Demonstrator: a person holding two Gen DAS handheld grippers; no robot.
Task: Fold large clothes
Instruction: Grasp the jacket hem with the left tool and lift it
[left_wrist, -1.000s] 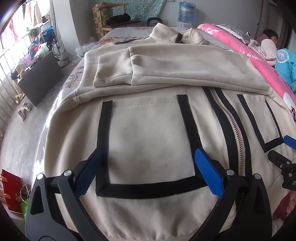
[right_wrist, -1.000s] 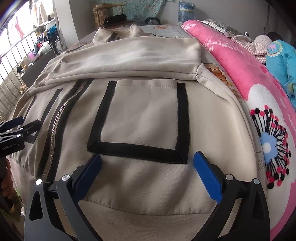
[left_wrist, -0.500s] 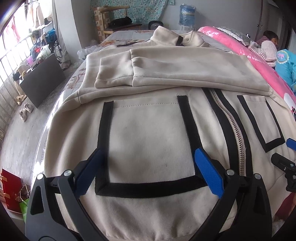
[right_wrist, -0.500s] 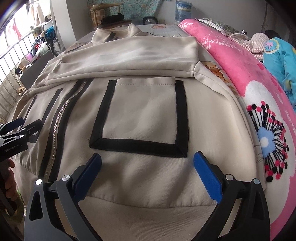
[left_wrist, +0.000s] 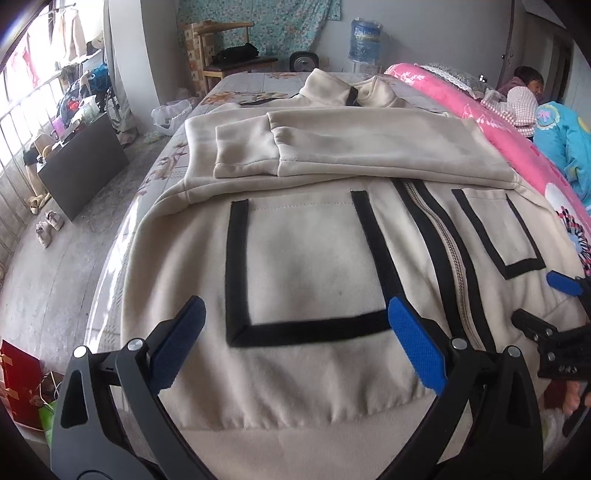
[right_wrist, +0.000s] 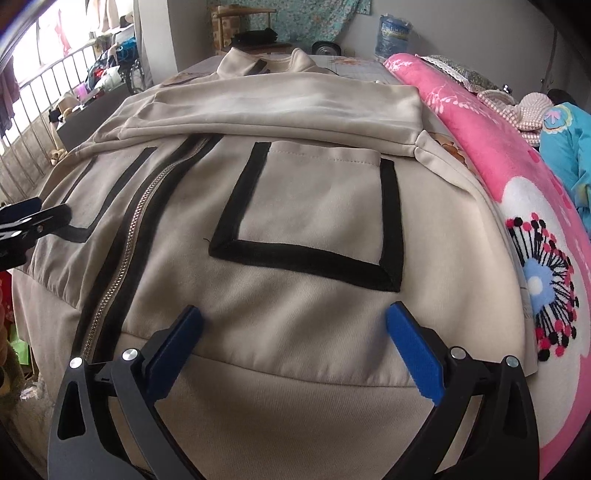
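A beige zip jacket with black-trimmed pockets lies flat on the bed, front up, collar at the far end. Both sleeves are folded across the chest. My left gripper hangs open over the hem below the left pocket, nothing between its blue pads. Over the hem under the other pocket my right gripper is open too. Each gripper shows at the edge of the other's view, the right one and the left one.
A pink flowered blanket runs along the right side of the bed, with a person lying beyond it. Left of the bed are bare floor, a dark box, shoes and a red bag. A chair stands behind.
Both grippers have drawn back toward the jacket's hem, so more of the waistband shows under them. The jacket has not moved and both grippers stay open.
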